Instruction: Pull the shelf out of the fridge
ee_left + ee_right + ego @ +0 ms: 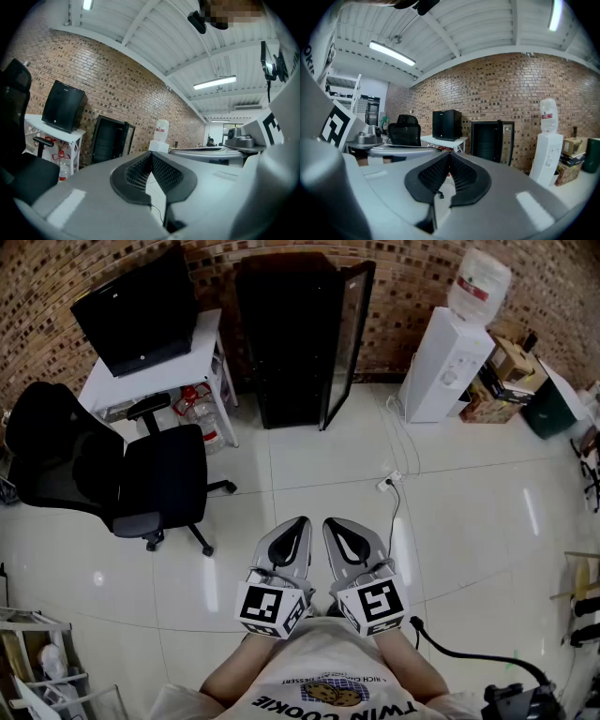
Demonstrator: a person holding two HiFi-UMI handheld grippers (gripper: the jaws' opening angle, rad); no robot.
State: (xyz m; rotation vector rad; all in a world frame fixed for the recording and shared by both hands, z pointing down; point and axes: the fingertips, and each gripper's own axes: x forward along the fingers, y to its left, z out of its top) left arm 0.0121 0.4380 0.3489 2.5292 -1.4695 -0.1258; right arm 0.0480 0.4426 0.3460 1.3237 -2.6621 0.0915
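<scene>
**Head view.** The person stands on the tiled floor point(469, 512) and holds both grippers close to the body, side by side and pointing toward the brick wall.

- The left gripper point(299, 521) and the right gripper point(330, 522) are just beside each other, apart from everything else in the room.
- The fridge point(291, 334), black and upright, stands against the wall at the far side of the room, well apart from both grippers. Its door point(345, 343) is swung open to the fridge's right in this view.
- The inside of the fridge is dark, so the shelf cannot be made out in any view.
- A white table point(192, 360) stands to the left of the fridge and carries a black box point(141, 310).
- A black chair point(141, 474) stands in front of the table.
- A white water dispenser point(450, 362) stands to the right of the fridge.

**Left gripper view.** The left gripper point(151, 153) has its fingers point(133, 174) closed tip to tip, with nothing between them. The fridge point(108, 138) lies beyond them, to the left.

**Right gripper view.** The right gripper point(449, 153) has its fingers point(464, 176) likewise pressed together and empty. The fridge point(488, 140) lies beyond them, to the right.
</scene>
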